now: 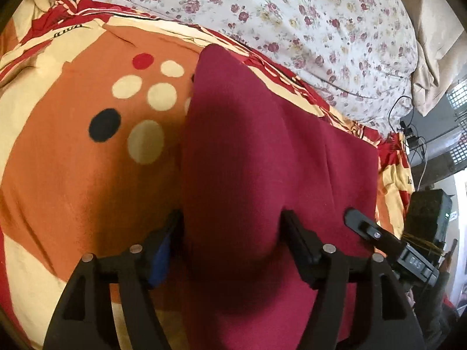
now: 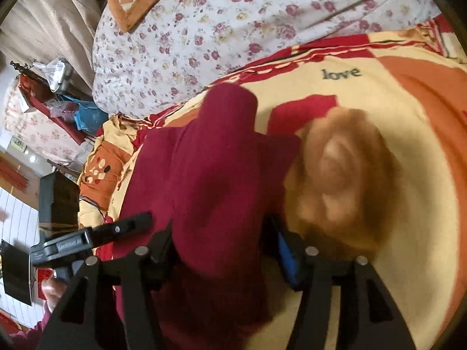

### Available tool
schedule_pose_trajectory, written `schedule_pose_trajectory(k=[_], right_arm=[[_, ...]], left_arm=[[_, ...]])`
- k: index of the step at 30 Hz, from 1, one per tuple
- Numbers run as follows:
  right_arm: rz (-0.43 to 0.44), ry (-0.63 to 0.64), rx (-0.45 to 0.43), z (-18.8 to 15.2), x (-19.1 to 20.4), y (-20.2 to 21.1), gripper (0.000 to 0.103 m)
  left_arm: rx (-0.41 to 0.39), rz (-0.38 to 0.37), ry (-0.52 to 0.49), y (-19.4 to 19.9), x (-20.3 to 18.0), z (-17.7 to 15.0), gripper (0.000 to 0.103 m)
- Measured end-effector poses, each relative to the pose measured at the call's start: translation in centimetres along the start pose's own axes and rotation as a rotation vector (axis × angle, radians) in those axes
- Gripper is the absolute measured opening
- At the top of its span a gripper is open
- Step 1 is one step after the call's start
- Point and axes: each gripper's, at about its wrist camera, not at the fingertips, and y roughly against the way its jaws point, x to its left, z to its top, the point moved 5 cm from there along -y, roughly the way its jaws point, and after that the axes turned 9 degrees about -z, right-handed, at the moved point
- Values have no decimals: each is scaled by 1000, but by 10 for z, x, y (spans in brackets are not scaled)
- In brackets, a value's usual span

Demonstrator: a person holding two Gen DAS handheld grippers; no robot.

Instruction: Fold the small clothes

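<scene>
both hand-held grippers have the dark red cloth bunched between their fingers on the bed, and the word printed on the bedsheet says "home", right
Not quite. The word on the bedsheet reads "love", not "home"; the right wrist view shows it clearly. The rest stands: the dark red cloth is bunched between the fingers of the left hand-held gripper and the right hand-held gripper, on the bed.

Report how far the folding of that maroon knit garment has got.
Done: the maroon knit garment lies partly flat on the patterned orange, cream and red bedsheet.
In hand: the left gripper and right gripper each have a raised fold of it between the jaws; whether they pinch is unclear.
Left: laying that fold down and finishing; no neat folded stack shows yet.
</scene>
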Motion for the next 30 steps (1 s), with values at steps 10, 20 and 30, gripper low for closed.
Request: schedule_pose_trajectory(k=[10,20,30], right_arm=[[-61,322,-110,-6,61,70,54],[-245,439,-13,-27,52,14,51],[-253,422,-14,-31,54,28,52]], left_arm=[[-123,205,-155,35,-14,-2,63],[-160,249,-178,42,-17,-12,63],[-201,251,-215,51,-35,-22,63]])
